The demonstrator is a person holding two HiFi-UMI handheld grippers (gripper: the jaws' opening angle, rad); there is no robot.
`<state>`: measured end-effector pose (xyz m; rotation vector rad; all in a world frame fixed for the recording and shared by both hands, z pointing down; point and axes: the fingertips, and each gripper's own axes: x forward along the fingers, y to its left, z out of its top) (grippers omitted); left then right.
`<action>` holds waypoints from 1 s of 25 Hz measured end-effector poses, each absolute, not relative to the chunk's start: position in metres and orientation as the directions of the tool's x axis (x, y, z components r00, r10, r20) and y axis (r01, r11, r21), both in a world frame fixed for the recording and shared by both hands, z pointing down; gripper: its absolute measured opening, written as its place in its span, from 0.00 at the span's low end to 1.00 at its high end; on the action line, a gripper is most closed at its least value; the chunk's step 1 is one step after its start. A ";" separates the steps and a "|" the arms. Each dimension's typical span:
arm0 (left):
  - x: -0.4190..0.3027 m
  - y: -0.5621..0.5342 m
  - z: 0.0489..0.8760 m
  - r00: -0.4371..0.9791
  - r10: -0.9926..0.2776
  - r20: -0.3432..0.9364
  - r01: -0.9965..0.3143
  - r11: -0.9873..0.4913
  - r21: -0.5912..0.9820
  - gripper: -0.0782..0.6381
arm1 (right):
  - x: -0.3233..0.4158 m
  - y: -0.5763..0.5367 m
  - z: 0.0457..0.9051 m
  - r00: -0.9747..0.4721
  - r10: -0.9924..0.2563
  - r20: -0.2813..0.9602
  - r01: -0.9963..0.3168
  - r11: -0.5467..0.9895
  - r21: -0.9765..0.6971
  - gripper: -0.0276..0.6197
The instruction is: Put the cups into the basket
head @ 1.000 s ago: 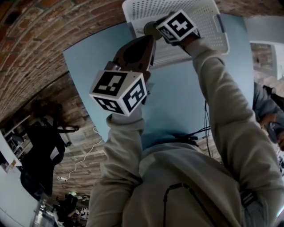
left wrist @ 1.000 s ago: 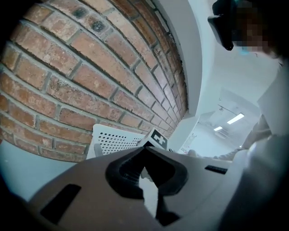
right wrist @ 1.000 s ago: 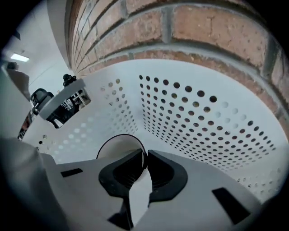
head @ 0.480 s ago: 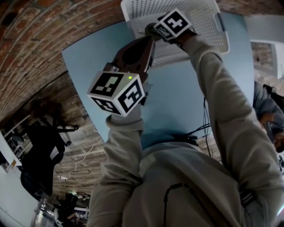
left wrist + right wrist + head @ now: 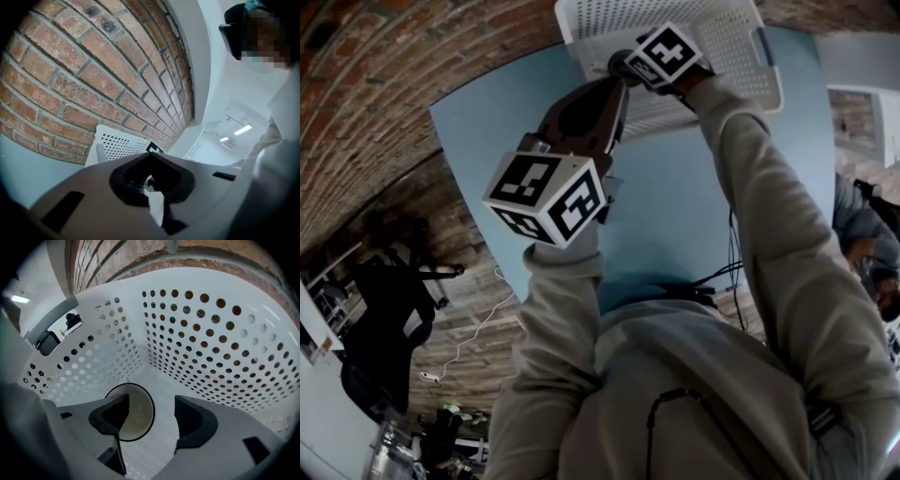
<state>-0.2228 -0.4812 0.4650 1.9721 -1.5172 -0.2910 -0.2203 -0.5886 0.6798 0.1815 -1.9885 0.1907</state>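
While reaching steeply down into the basket [image 5: 197, 333], had just spread the right gripper [image 5: 150, 417] fingers [image 5: 194, 420] wide, clear of the cup [image 5: 136, 413] standing upright on the basket floor partly between them, evidently to release it. Held the left gripper [image 5: 150, 155] fingers [image 5: 93, 187] together, nothing plainly gripped, waiting near the basket. Underneath, pale blue surface [image 5: 675, 216]; beyond, brick wall [image 5: 70, 79].

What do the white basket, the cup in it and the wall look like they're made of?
Basket: probably moulded white plastic, smooth satin walls with even rows of round holes. Cup: unclear, perhaps ceramic or plastic; smooth pale inside, thin dark rim. Wall: rough red brick, pale mortar joints.
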 end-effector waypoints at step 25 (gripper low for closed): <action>-0.199 -0.422 0.376 0.278 -0.955 0.102 -0.853 -0.197 0.483 0.10 | -0.164 -0.563 0.473 -0.746 -0.294 0.597 -0.367 0.930 0.000 0.11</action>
